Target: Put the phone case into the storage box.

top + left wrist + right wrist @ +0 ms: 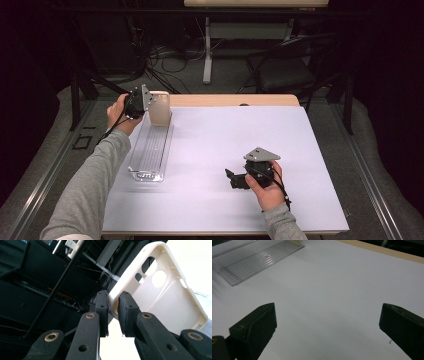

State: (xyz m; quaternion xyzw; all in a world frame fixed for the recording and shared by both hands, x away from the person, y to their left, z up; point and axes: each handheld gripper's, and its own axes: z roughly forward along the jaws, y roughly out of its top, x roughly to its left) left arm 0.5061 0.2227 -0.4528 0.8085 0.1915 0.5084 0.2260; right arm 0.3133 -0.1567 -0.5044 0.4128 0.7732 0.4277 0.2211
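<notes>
The cream phone case [160, 295] is a thin moulded shell, open-faced, with camera cut-outs near one end and a raised lip all round. I judge it very light and somewhat flexible, likely rubbery plastic, so it should bend rather than crack, and its matt skin ought to give fair friction. It stands upright at the far end of the clear ribbed tray [150, 150], near the far left of the tabletop [225, 150]; whether its lower edge rests in the tray or hangs just above it I cannot tell.

My left gripper [113, 312] is clamped on the case's rim near a rounded corner, one pad [102, 310] outside the wall and the other inside the shell. That rim is the sensible place to hold it: the wall is the stiffest part, and the flat back offers nothing to pinch. Held by one corner it may swing or flex, so I would move it slowly and keep it clear of the tray's low walls, which look hard and smooth.

My right gripper [239, 179] rests low over the bare white tabletop, well apart from the tray, jaws wide apart with nothing between them.
</notes>
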